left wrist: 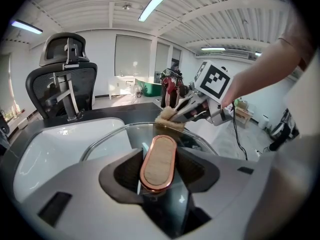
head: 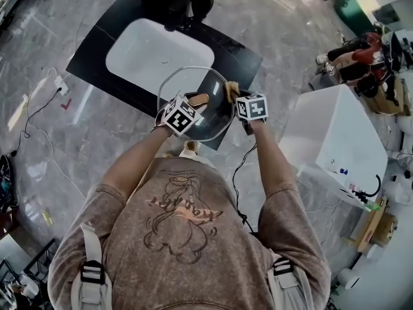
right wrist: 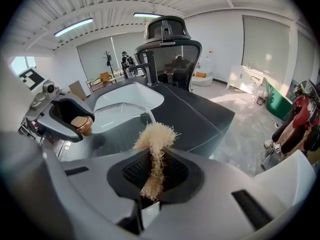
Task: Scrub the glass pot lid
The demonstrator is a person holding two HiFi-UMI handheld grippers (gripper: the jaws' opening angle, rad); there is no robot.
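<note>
Probably a lab or office space, mesh office chair [left wrist: 62,79], ceiling strip lights [left wrist: 151,6], freestanding sink counter [head: 240,58], polished floor [head: 284,18]

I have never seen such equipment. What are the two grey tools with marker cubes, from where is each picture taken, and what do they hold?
There is no robot: a person holds one gripper in each hand. The head view looks down from the person's head; the other two views come from cameras on the grippers. Below is a black counter with a white sink. The left gripper holds a glass pot lid by its handle, between its fingers. The right gripper is shut on a tan scrubber at the lid's edge.
</note>
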